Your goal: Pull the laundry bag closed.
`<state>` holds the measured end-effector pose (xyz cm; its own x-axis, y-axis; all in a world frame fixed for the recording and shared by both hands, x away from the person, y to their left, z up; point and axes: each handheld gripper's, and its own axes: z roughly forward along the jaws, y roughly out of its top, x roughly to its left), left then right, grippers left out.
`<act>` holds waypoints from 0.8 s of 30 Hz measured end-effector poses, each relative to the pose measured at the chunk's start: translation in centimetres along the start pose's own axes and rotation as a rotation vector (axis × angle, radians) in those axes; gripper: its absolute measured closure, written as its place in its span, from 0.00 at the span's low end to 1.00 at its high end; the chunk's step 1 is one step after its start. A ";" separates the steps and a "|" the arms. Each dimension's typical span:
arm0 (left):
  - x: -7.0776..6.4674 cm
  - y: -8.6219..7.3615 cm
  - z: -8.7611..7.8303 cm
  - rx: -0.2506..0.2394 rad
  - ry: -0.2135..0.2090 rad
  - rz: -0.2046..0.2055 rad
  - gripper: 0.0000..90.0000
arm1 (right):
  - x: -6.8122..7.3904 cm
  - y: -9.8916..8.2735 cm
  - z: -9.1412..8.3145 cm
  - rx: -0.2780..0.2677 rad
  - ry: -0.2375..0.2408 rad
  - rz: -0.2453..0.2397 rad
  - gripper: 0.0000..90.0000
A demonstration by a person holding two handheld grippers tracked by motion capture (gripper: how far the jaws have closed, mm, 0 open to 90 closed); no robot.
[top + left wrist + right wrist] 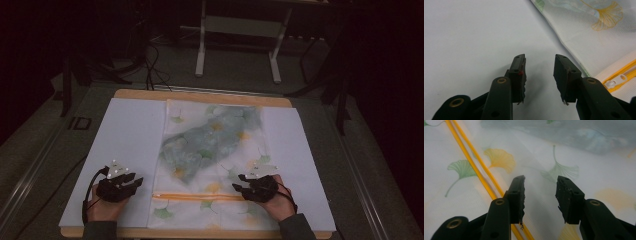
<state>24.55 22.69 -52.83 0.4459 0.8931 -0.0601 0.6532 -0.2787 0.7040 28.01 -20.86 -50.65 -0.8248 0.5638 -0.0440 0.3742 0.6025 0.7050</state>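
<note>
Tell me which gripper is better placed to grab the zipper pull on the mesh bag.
Left, probably. The left gripper, jaws open, sits over bare white mat with the zipper pull close beside it. The right gripper hovers mid-bag, farther along the yellow zipper.

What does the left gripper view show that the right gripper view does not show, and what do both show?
Left gripper view: the left gripper, open with nothing between its jaws, over the white sheet, and the white zipper pull at the end of the yellow zipper.

Right gripper view: the right gripper, open over the mesh, and a grey-green garment visible through the mesh.

Both: the mesh laundry bag with ginkgo leaf print and its yellow zipper.
</note>
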 end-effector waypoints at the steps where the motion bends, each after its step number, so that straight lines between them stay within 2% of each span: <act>1: 0.0 0.0 0.0 0.001 0.000 0.000 0.69 | 0.1 0.1 0.1 0.001 0.003 -0.004 0.65; 8: 0.0 0.0 -0.1 -0.004 0.006 0.006 0.68 | 1.1 1.0 1.2 0.001 0.024 -0.039 0.64; 24: 0.0 0.0 -0.1 -0.002 -0.003 0.001 0.69 | 2.8 2.4 3.1 -0.005 0.082 -0.081 0.64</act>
<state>24.50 22.67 -52.78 0.4480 0.8919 -0.0615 0.6519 -0.2788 0.7052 27.91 -16.15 -51.28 -0.8843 0.4648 -0.0433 0.3027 0.6416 0.7048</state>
